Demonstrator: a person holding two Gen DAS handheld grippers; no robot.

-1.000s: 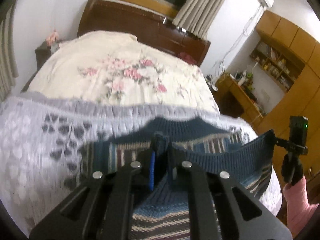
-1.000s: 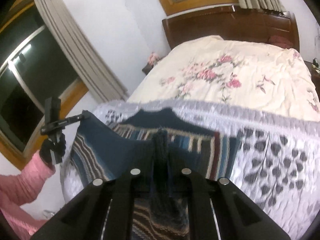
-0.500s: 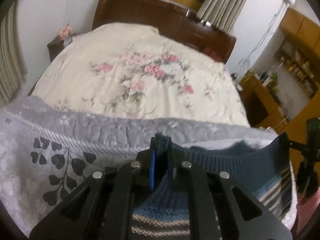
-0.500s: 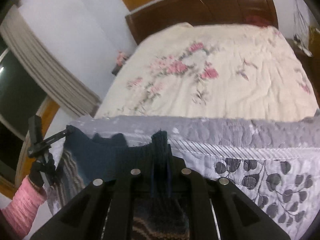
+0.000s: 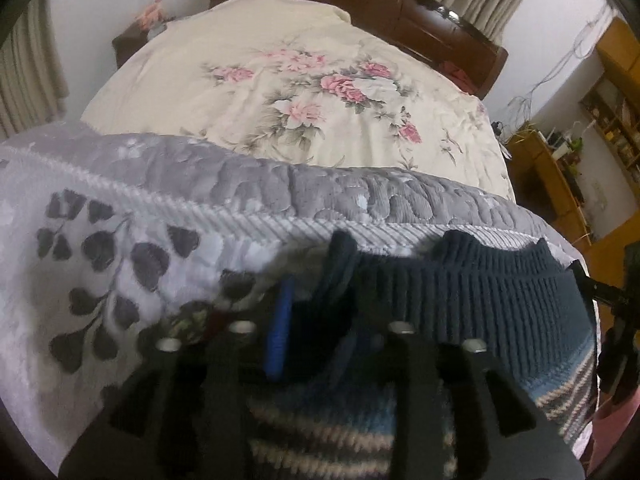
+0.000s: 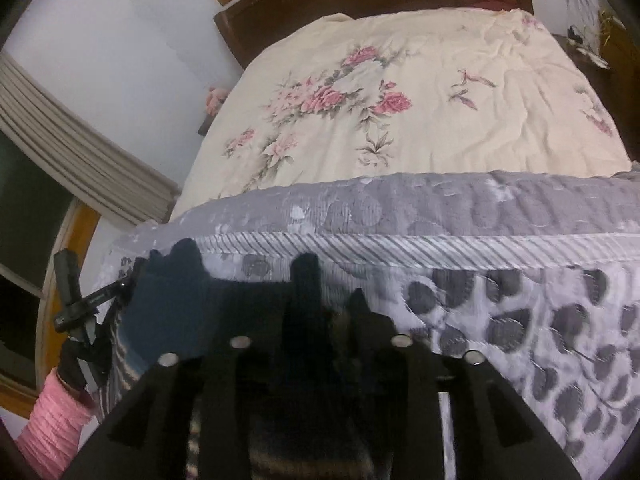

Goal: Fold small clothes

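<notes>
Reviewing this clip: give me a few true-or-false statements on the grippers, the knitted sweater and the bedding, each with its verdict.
1. The left gripper is shut on the sweater. True.
2. The right gripper is open and holds nothing. False: it is shut on a fold of the dark knit.
3. The sweater is plain red. False: it is navy ribbed knit with a striped body.
4. The sweater lies over the grey leaf-pattern blanket. True.
5. The cream bedspread is printed with pink flowers. True.
6. The bed has a white metal headboard. False: the headboard is dark wood.
</notes>
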